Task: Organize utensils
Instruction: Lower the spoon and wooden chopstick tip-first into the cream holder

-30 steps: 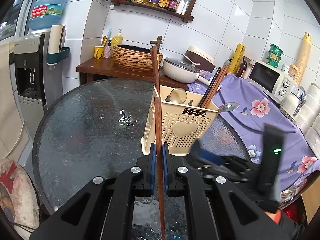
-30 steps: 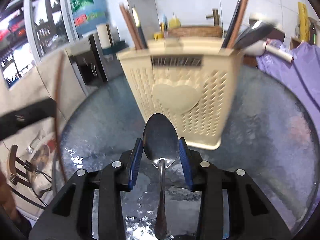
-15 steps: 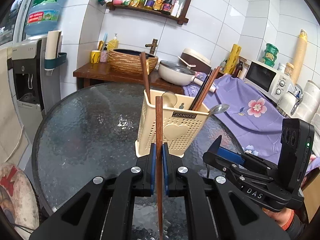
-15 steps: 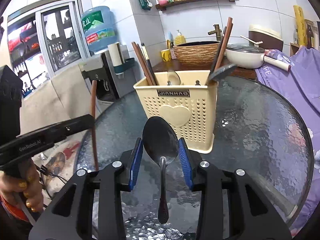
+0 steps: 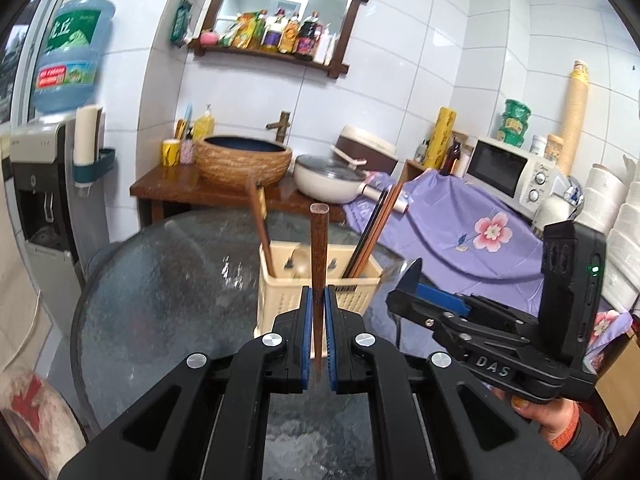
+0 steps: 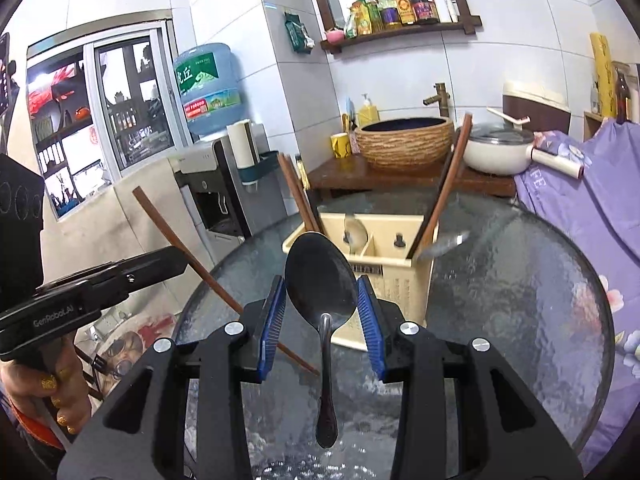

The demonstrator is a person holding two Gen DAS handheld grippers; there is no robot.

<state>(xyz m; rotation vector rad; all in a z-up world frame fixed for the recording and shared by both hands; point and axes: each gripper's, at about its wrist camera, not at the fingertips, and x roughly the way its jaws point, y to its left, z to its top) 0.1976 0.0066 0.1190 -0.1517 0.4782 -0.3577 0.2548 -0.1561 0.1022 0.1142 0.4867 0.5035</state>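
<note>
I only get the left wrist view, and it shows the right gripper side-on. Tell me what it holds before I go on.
Observer: The right gripper is shut on a spoon, with its pads on the edges of the bowl and the handle pointing back at the camera.
Operator: Say what's in the holder's middle compartment.
Observer: The holder has one spoon there, bowl up.
Operator: Report my chopstick from that side.
Observer: The chopstick in the left gripper is tilted. Its lower end is left of the holder, outside it.
</note>
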